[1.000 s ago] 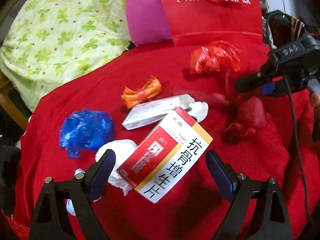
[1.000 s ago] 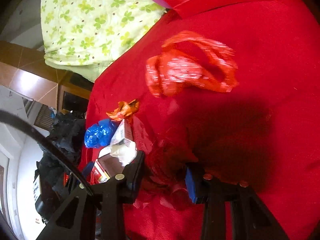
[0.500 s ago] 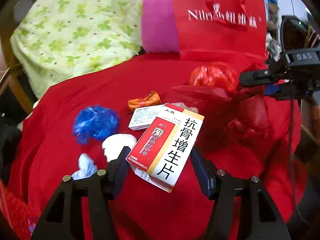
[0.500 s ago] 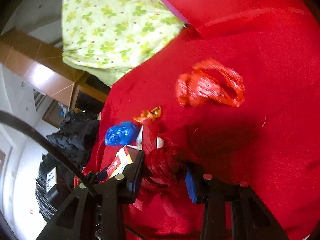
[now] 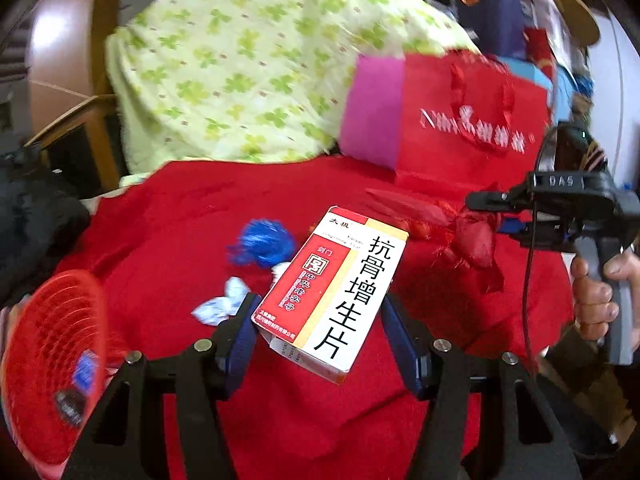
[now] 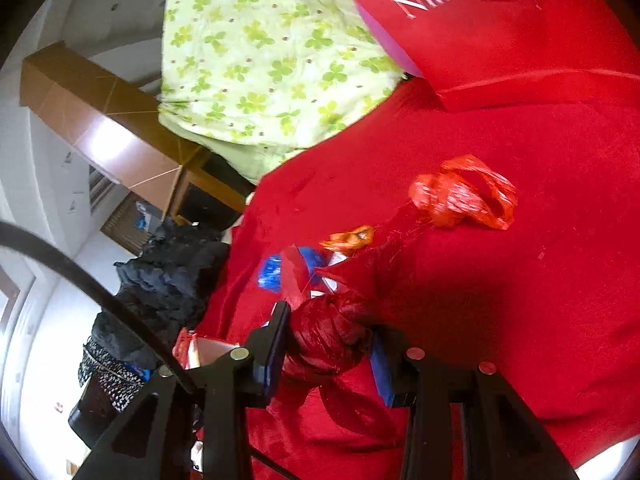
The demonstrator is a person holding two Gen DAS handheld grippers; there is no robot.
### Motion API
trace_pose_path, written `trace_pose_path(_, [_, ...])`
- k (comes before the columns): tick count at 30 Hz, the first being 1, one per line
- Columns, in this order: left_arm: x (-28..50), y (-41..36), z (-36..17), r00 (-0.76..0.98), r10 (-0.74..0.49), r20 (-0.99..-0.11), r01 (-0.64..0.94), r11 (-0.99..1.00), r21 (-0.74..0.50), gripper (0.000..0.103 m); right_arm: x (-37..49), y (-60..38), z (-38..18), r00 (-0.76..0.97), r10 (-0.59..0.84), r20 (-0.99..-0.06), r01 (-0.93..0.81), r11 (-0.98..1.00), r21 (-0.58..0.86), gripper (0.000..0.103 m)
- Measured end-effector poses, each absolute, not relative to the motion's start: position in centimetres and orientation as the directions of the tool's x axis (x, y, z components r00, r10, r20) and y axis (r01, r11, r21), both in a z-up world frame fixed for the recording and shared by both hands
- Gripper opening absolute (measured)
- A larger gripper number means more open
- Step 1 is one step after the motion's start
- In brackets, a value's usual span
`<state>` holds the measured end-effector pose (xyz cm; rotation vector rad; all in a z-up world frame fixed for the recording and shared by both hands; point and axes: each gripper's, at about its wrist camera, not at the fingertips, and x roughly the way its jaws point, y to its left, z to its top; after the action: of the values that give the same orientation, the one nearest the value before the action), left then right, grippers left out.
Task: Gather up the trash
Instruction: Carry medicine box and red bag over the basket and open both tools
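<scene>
My left gripper (image 5: 318, 332) is shut on a red and white medicine box (image 5: 332, 292) and holds it lifted above the red blanket (image 5: 168, 216). A red mesh basket (image 5: 52, 364) shows at the lower left of the left wrist view. My right gripper (image 6: 328, 352) is shut on a crumpled dark red plastic bag (image 6: 332, 336); in the left wrist view that bag (image 5: 476, 240) hangs from the right gripper (image 5: 484, 212), held by a hand (image 5: 596, 296). On the blanket lie a blue wrapper (image 5: 262, 244), white paper scraps (image 5: 220, 304), an orange wrapper (image 6: 350, 237) and a red-orange plastic bag (image 6: 460, 196).
A red paper gift bag (image 5: 468, 128) and a pink cushion (image 5: 372, 112) stand at the back of the blanket. A green clover-print quilt (image 5: 248, 64) is piled behind. Dark clothes (image 6: 160, 280) lie off the blanket's left edge, beside wooden furniture (image 6: 120, 136).
The left gripper closed on the medicine box and lifted it off the blanket; the red basket came into view. The right gripper rose with the dark red bag still in it.
</scene>
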<state>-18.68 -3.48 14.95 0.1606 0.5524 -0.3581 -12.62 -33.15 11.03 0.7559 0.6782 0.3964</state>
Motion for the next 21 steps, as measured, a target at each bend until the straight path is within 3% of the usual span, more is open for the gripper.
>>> trace_pose_path(6, [-21.4, 1.3, 18.2, 0.857, -0.224, -0.464, 0.27, 0.962, 0.034, 0.063, -11.6, -27.2, 15.2, 0.681, 0.627, -0.379, -0.223, 0.671, 0.707, 0.039])
trace_pose_path(11, [-22.7, 7.3, 20.0, 0.908, -0.07, -0.414, 0.104, 0.993, 0.06, 0.063, -10.0, -19.8, 18.4, 0.612, 0.711, -0.346, -0.348, 0.635, 0.69, 0.039])
trace_pose_path(21, [-22.1, 17.5, 18.9, 0.871, 0.188, -0.453, -0.179, 0.982, 0.062, 0.063, -7.7, -4.4, 21.2, 0.491, 0.824, -0.283, -0.507, 0.534, 0.677, 0.04])
